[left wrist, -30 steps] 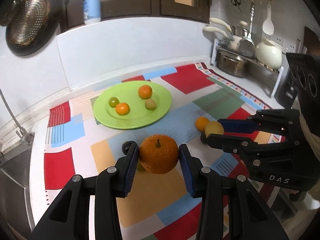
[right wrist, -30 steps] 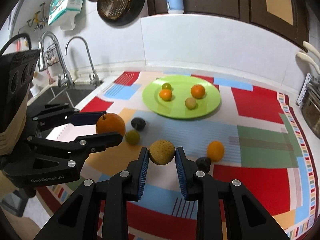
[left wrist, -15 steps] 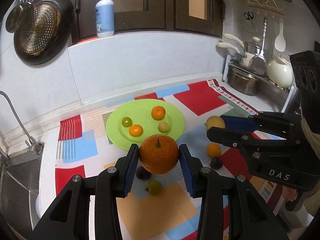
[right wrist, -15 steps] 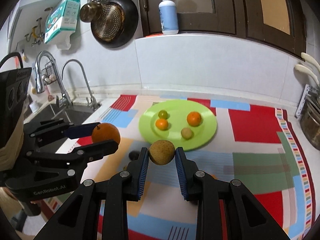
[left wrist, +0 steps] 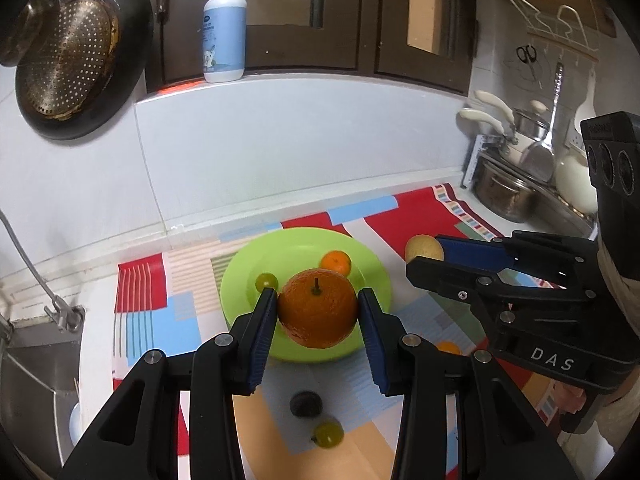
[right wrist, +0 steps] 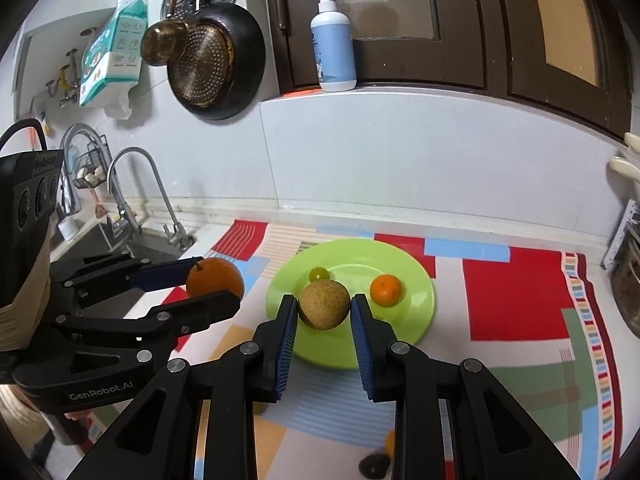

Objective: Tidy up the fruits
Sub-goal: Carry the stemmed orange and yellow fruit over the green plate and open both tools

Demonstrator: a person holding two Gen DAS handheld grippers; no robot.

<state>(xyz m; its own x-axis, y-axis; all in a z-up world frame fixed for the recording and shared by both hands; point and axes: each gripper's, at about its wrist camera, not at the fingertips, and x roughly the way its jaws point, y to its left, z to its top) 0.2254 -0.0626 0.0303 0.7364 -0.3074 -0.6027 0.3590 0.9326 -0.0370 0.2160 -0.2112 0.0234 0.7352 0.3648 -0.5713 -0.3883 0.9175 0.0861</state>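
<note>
My left gripper is shut on a large orange and holds it in the air in front of the green plate. My right gripper is shut on a tan round fruit, also held above the plate. On the plate lie a small orange and a green grape; other fruit there is hidden behind what I hold. The right gripper also shows in the left wrist view, the left one in the right wrist view.
On the patchwork mat lie a dark fruit, a green fruit and a small orange. A sink is at the left, pots at the right, a soap bottle on the ledge.
Both grippers have risen and moved toward the plate with their fruits still held. The plate now sits directly behind both held fruits.
</note>
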